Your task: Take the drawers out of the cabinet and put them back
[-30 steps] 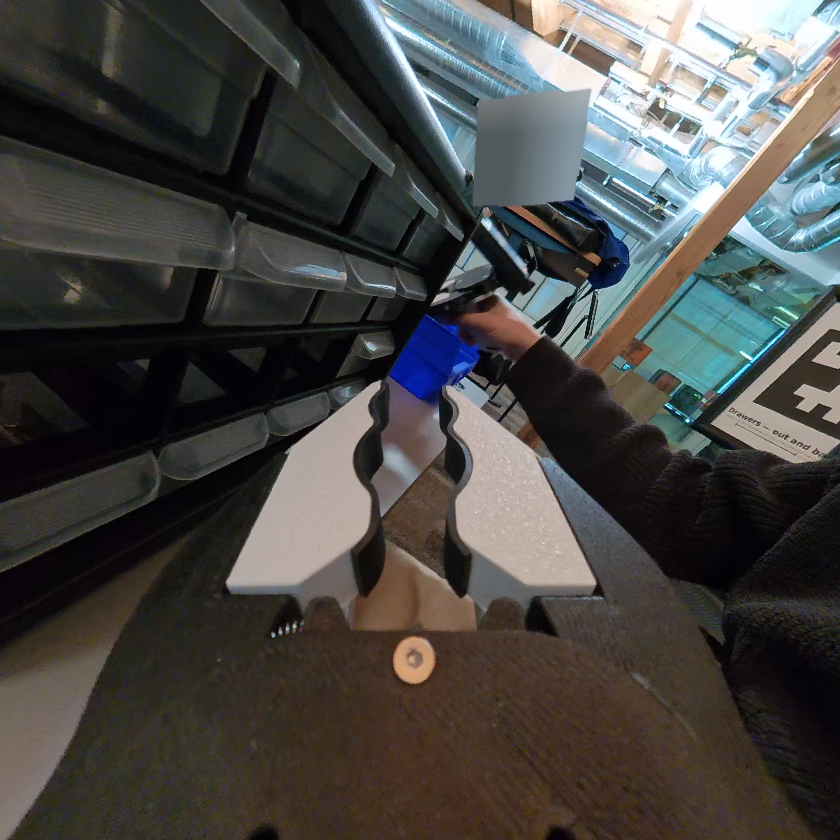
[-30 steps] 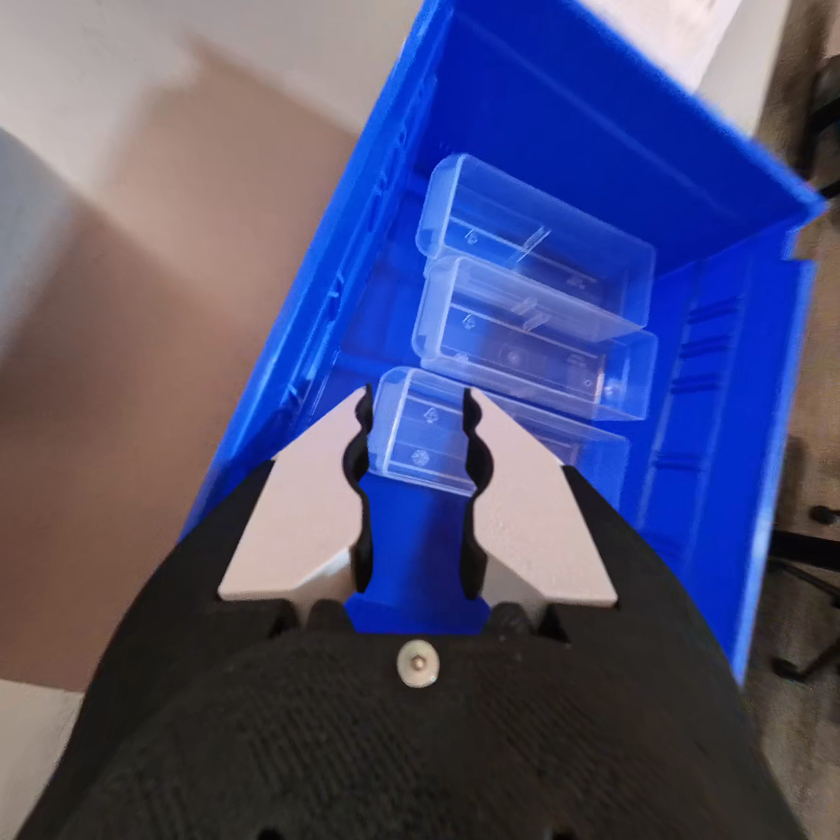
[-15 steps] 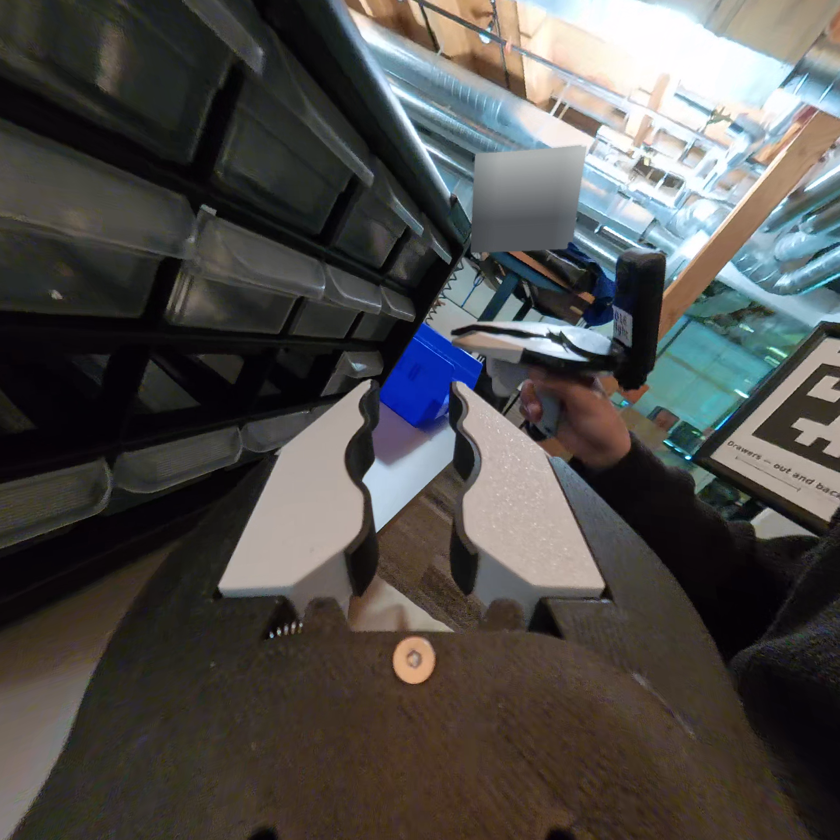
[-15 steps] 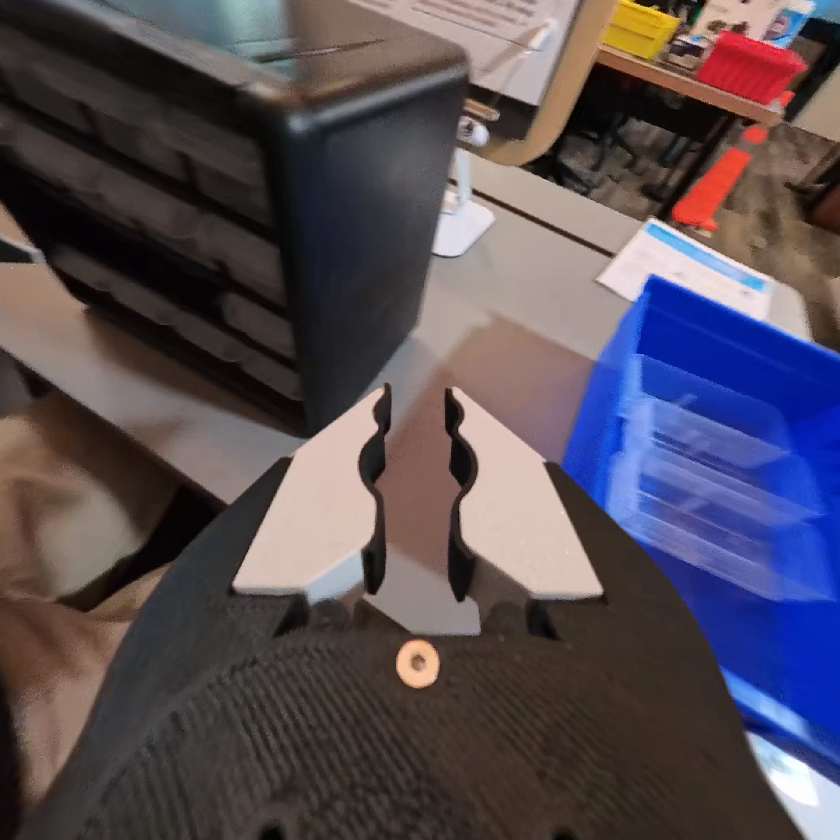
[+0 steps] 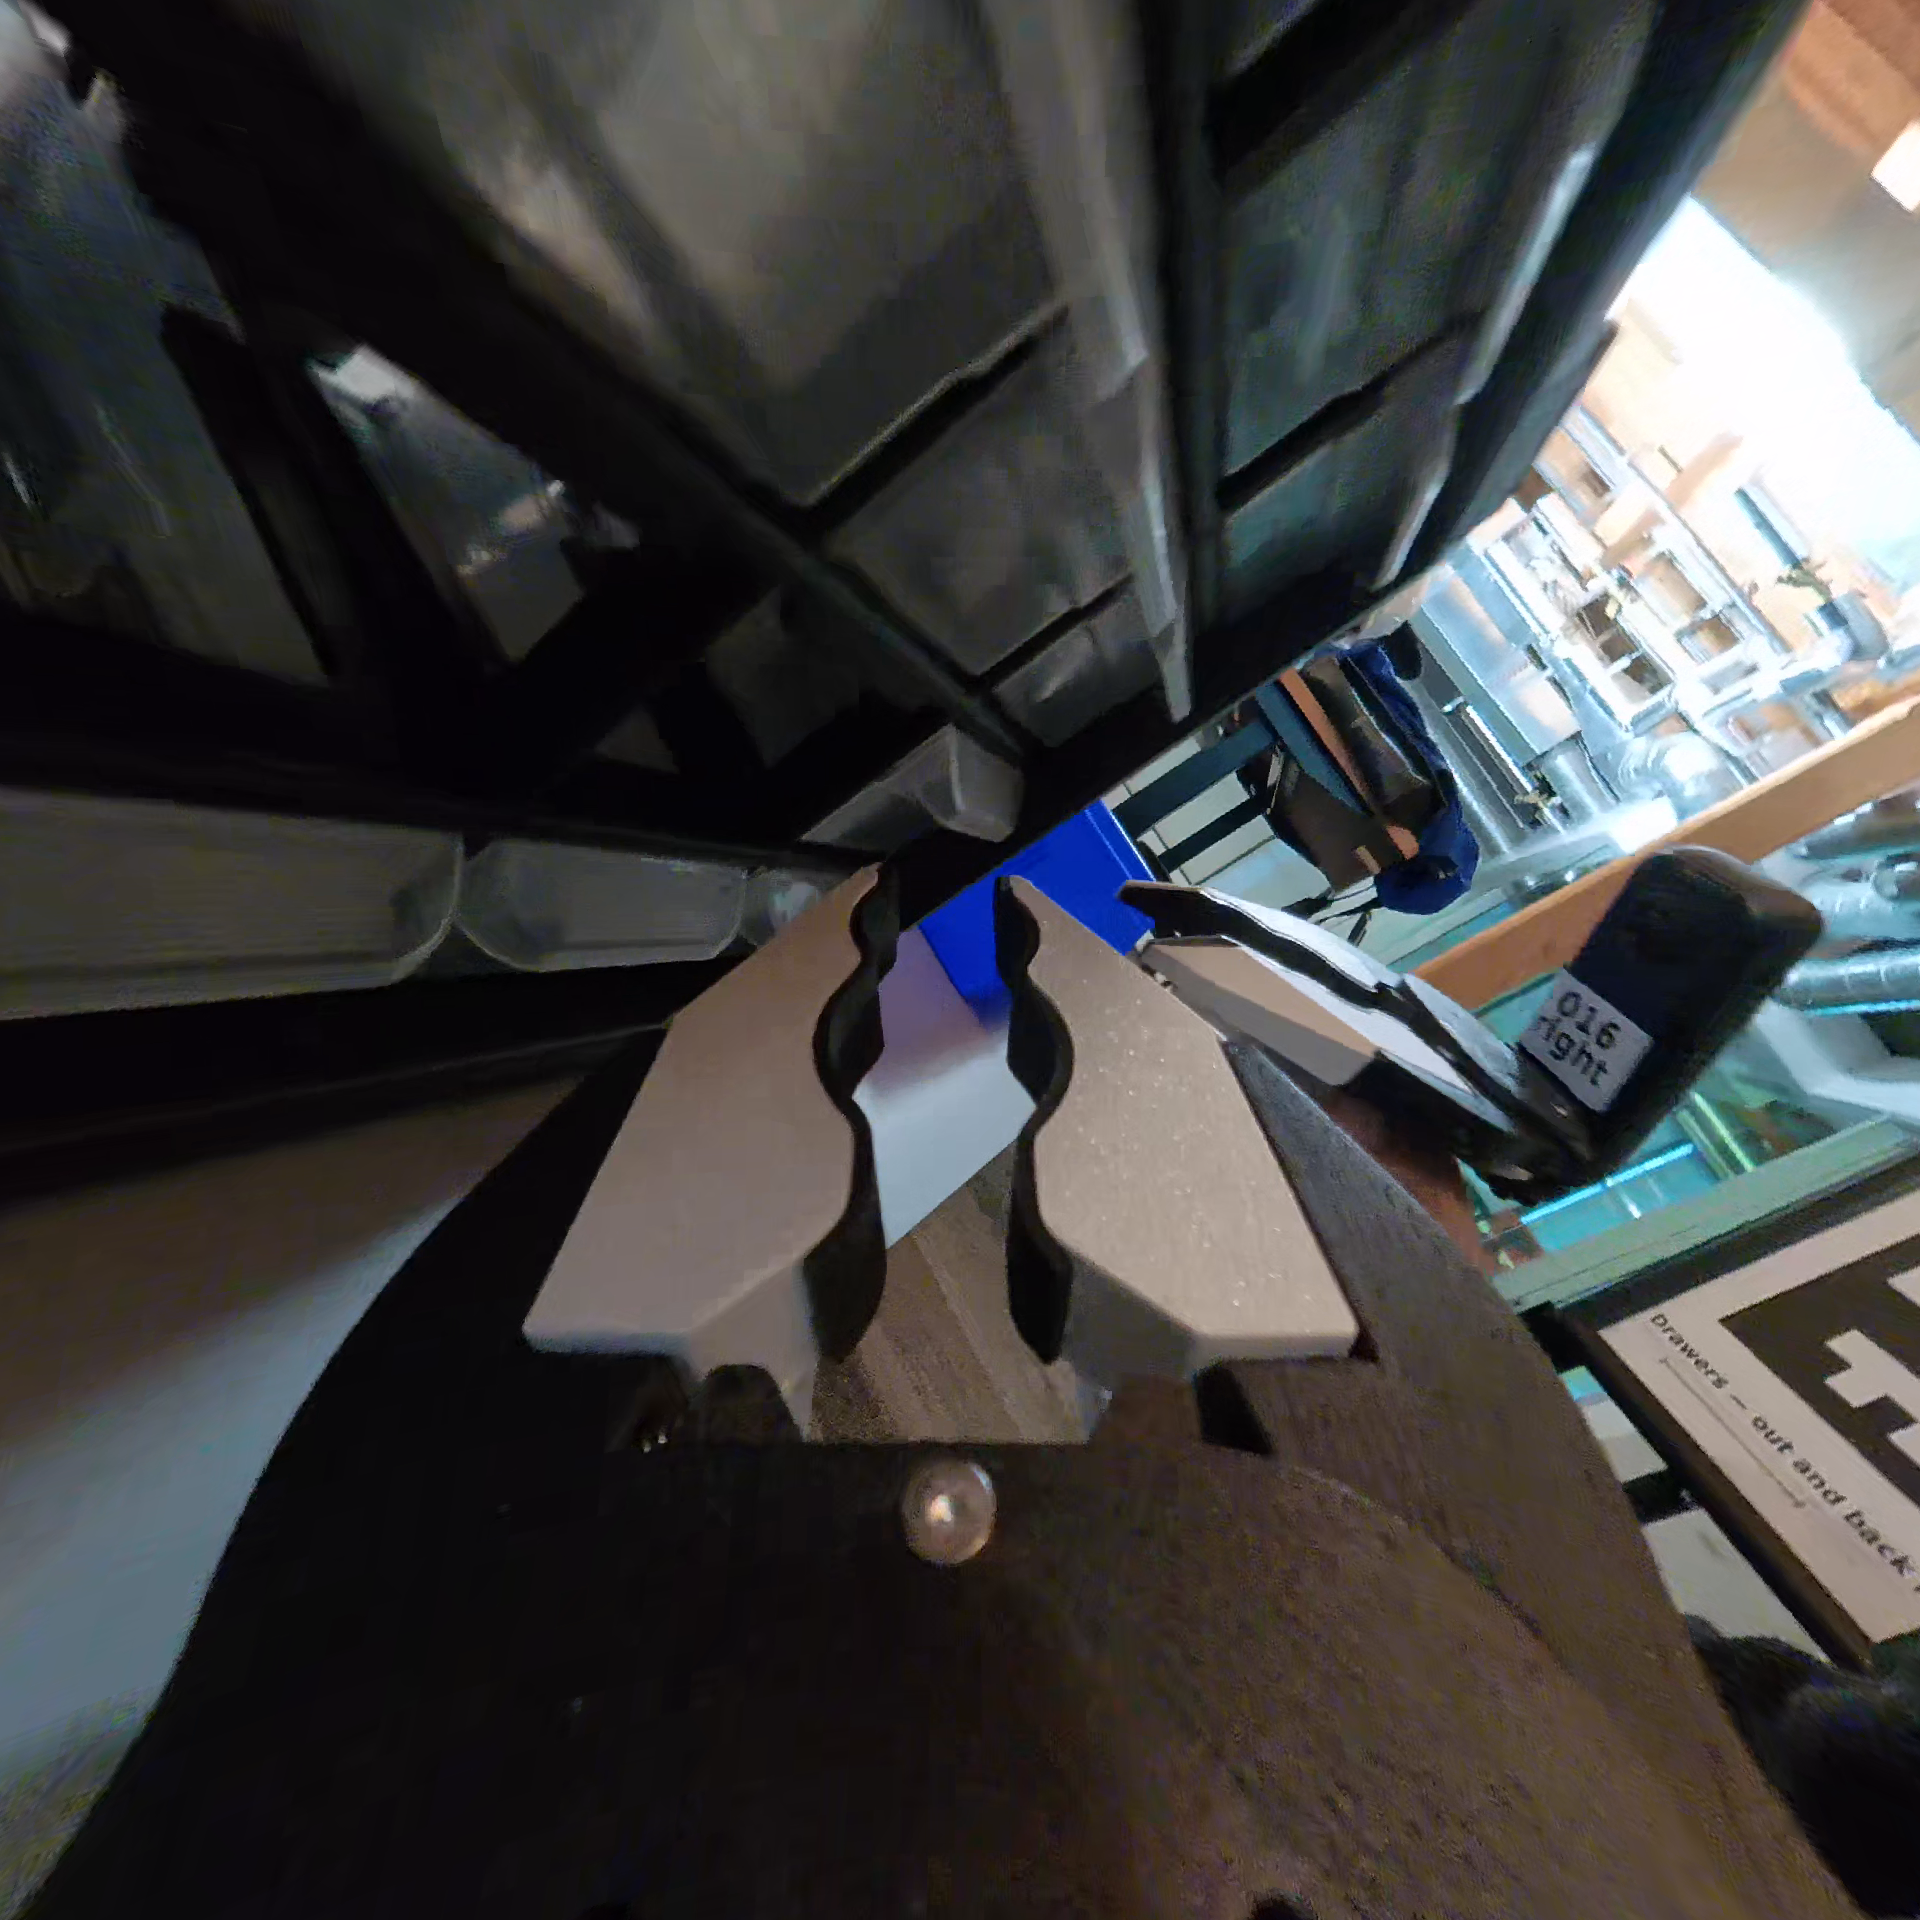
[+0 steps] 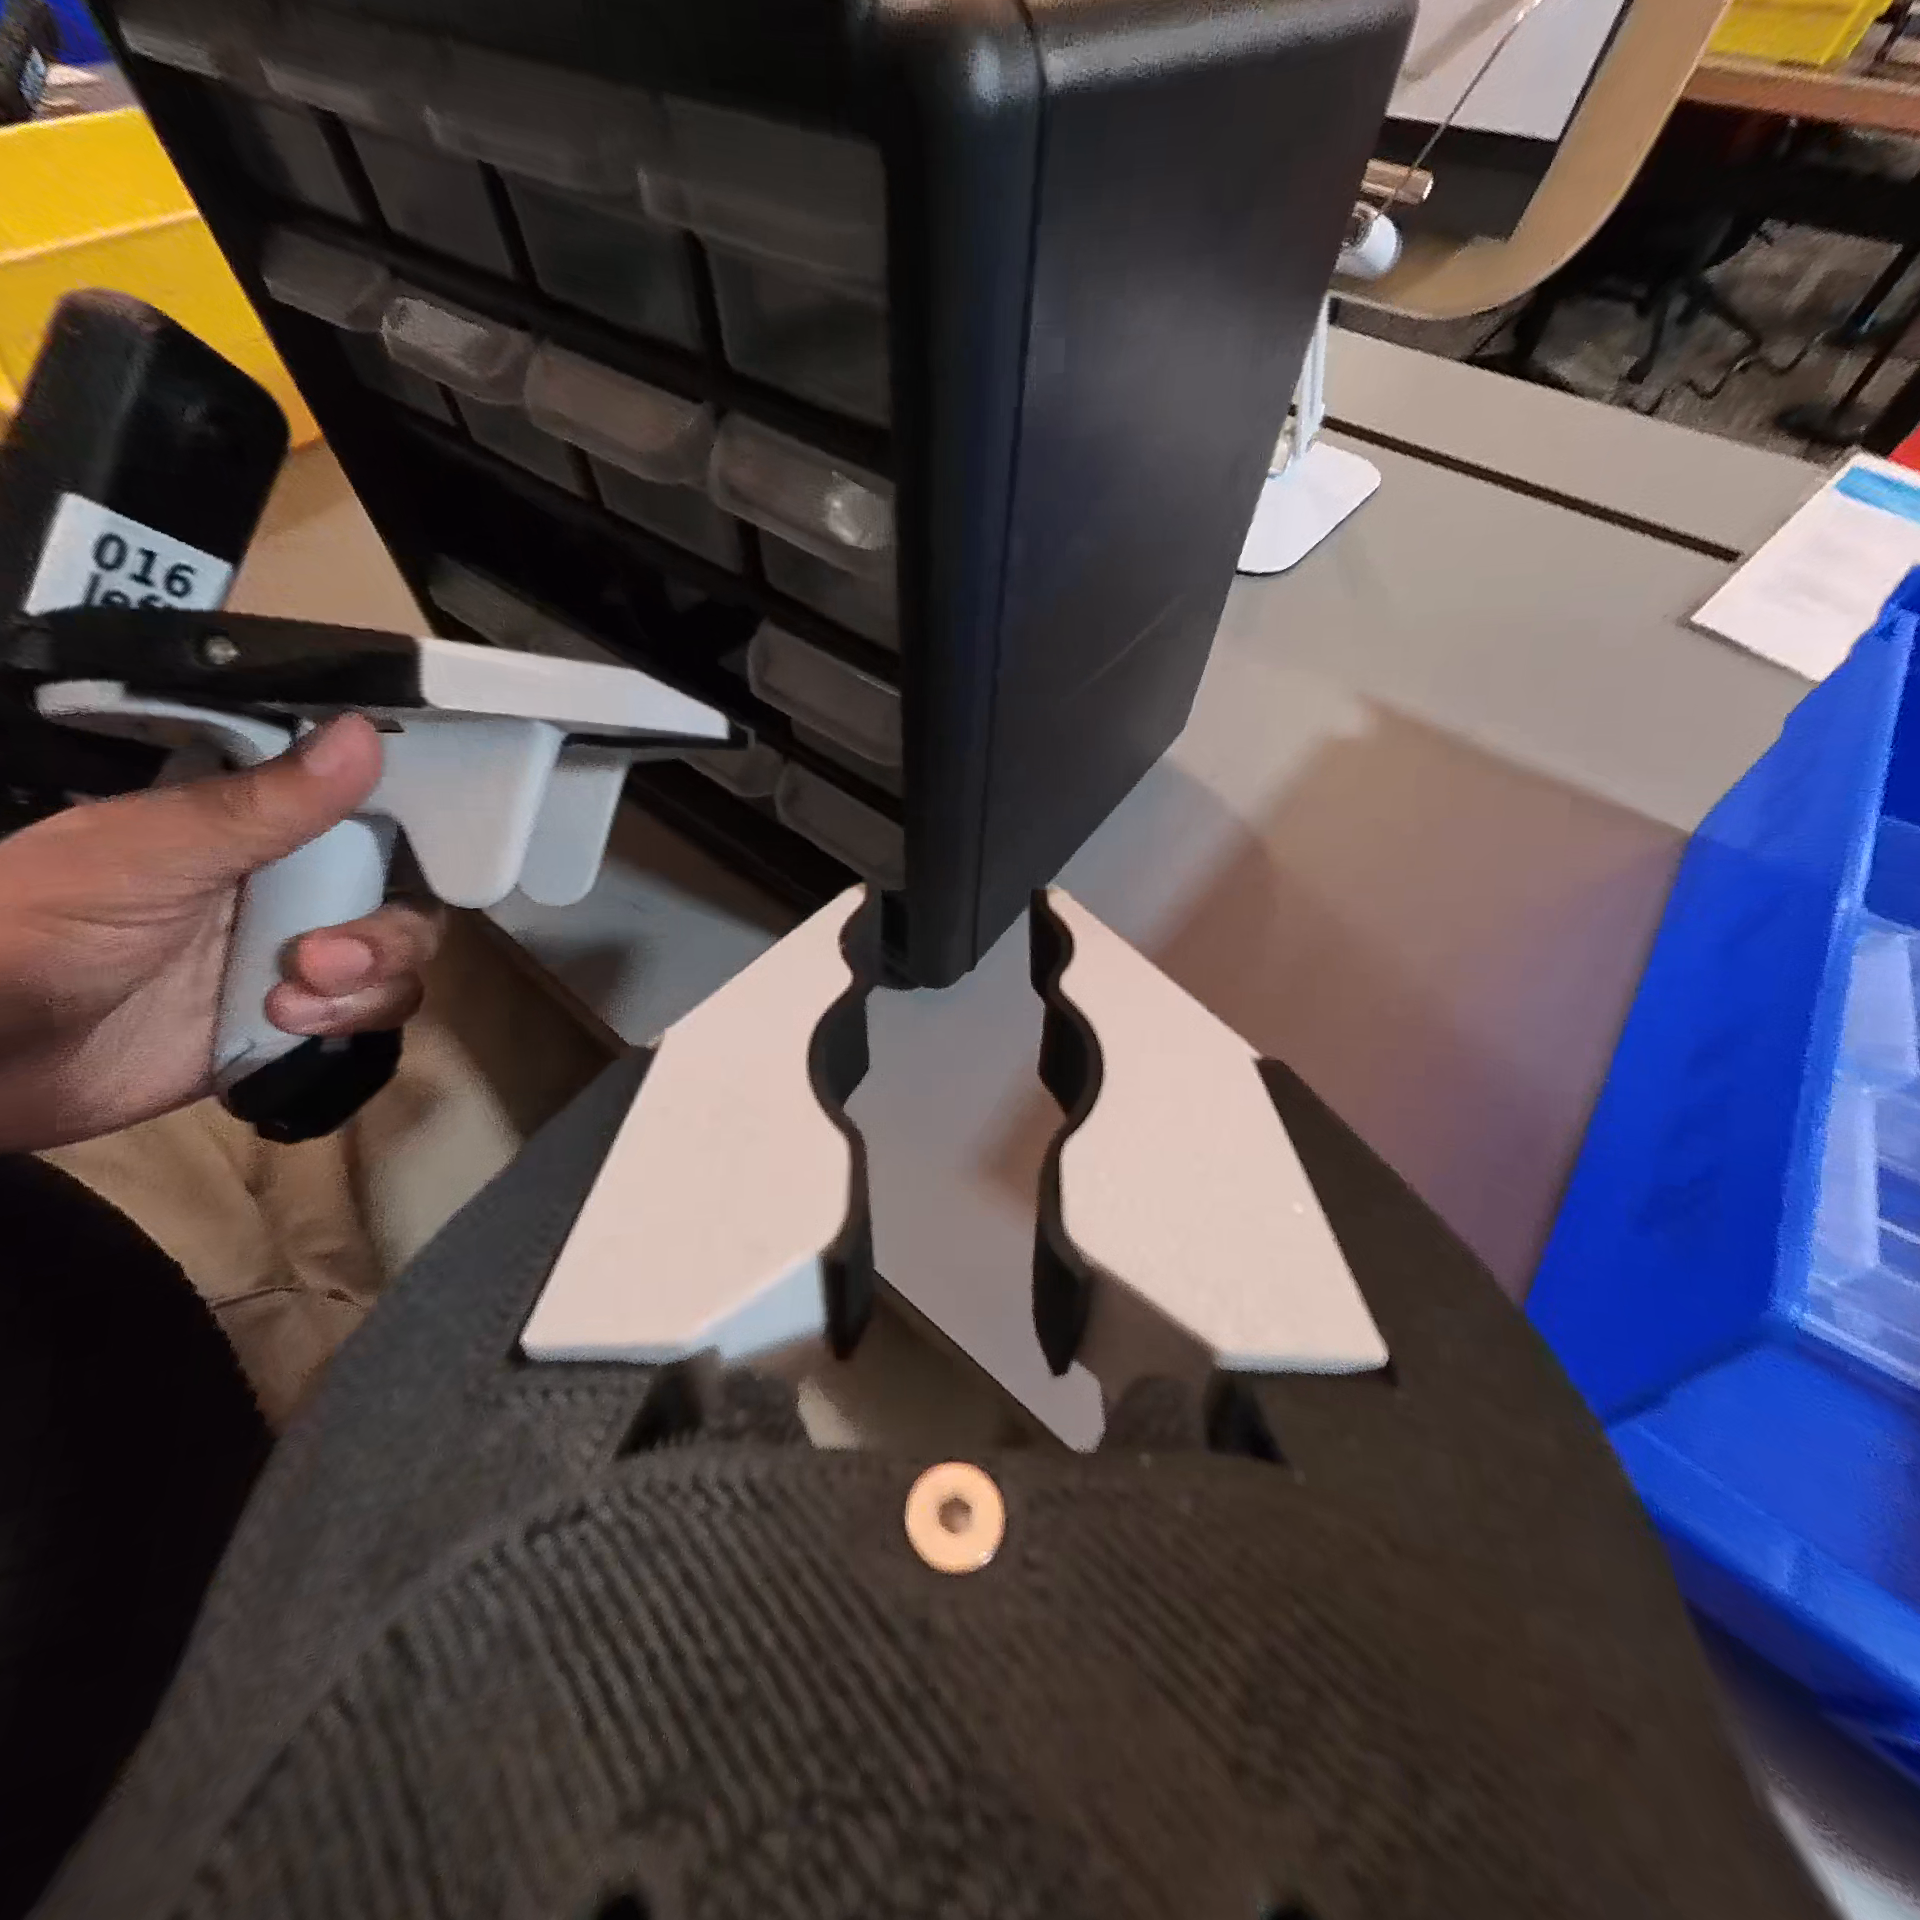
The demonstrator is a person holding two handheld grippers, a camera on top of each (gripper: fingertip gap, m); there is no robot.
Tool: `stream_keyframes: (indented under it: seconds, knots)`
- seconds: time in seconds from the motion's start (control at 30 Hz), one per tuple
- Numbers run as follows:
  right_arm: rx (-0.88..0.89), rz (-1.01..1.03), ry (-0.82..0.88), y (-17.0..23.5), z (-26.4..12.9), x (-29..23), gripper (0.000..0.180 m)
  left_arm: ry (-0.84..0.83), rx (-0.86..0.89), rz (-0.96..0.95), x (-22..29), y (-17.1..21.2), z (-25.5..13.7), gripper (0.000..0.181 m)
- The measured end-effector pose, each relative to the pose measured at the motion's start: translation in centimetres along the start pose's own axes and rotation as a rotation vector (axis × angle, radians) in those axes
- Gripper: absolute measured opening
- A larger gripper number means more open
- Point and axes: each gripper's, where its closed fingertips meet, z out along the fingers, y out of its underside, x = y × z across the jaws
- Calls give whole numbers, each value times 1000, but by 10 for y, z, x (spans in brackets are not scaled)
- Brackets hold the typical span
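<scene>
On the left of the grey table point(image 6: 1455, 582), a bare hand point(image 6: 125, 914) holds the left gripper point(image 5: 940, 904) up close to the lower rows of the black cabinet point(image 6: 1091, 468), fingers spread with nothing between them, tips near the bottom clear drawers point(image 6: 821, 675). Mid-frame the right gripper point(image 6: 951, 914) hangs over the table just off the cabinet's near bottom corner, fingers likewise parted and empty. Far right: blue bin point(image 6: 1766, 1039) on the table beside the cabinet, with clear pulled-out drawers point(image 6: 1870, 1122) lying inside it, blurred.
</scene>
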Motion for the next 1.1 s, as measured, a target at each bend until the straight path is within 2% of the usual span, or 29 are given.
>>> stream_keyframes:
  seconds: [0.27,0.33,0.43,0.6,0.8,0.93,1.1]
  knots:
    - [-85,-171,27,13,10,-11,22,59,22,-116,-3,-8,15,13]
    - [-100,-211,34,16,13,-13,22,87,8,-98,2,-9,14,3]
    - [-110,-238,35,19,15,-16,21,75,-25,-82,2,-8,14,0]
    - [-32,-242,-11,5,11,-29,18,109,-61,-87,7,-1,5,0]
    - [23,-373,26,-8,9,-39,21,109,-122,-71,13,20,-10,0]
    - [-11,-470,56,-2,18,-45,22,136,-79,-222,5,13,-2,0]
    - [-58,-532,41,11,28,-54,23,101,-63,-246,1,4,6,29]
